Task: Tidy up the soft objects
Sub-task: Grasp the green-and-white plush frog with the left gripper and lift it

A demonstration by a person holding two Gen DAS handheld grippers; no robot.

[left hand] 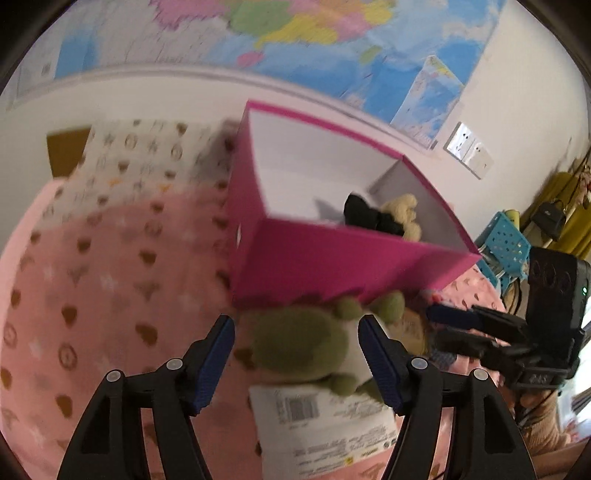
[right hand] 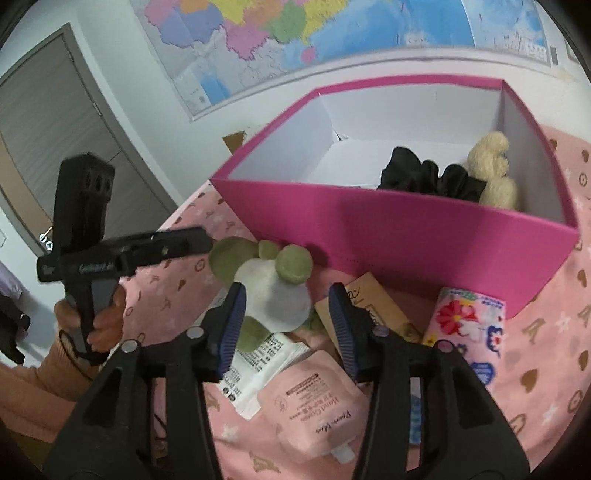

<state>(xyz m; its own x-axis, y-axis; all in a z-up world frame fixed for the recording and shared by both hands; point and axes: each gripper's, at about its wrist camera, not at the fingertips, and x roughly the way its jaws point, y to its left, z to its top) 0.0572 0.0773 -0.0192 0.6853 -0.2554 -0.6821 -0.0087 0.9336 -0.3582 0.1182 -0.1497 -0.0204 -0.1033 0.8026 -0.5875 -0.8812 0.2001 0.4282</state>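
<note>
Your left tongs (left hand: 297,363) stand apart, the green-and-white plush (left hand: 306,341) lying between the blue pads without being pinched. Your right tongs (right hand: 286,326) are apart too, with nothing clamped; they frame the same plush and a brown card (right hand: 365,301). In the right view your left hand (right hand: 99,317) grips its tool at the left, its tip near the plush's green ear.

The plush lies on a pink patterned bedspread (left hand: 92,295), just in front of the pink box (right hand: 406,236). Under its lower edge sits a white printed packet (left hand: 325,424). Beside that, nearer your right tongs, lie a pink hand-cream pouch (right hand: 314,402) and a flowered packet (right hand: 469,325), which sits close against the box wall.

Inside the box, toward its right end, a black fabric piece (right hand: 428,177) lies touching a cream plush (right hand: 491,170); the rest of the white floor shows bare. A map (right hand: 295,33) hangs on the wall behind, and a blue basket (left hand: 506,247) stands beyond the box in the left view.
</note>
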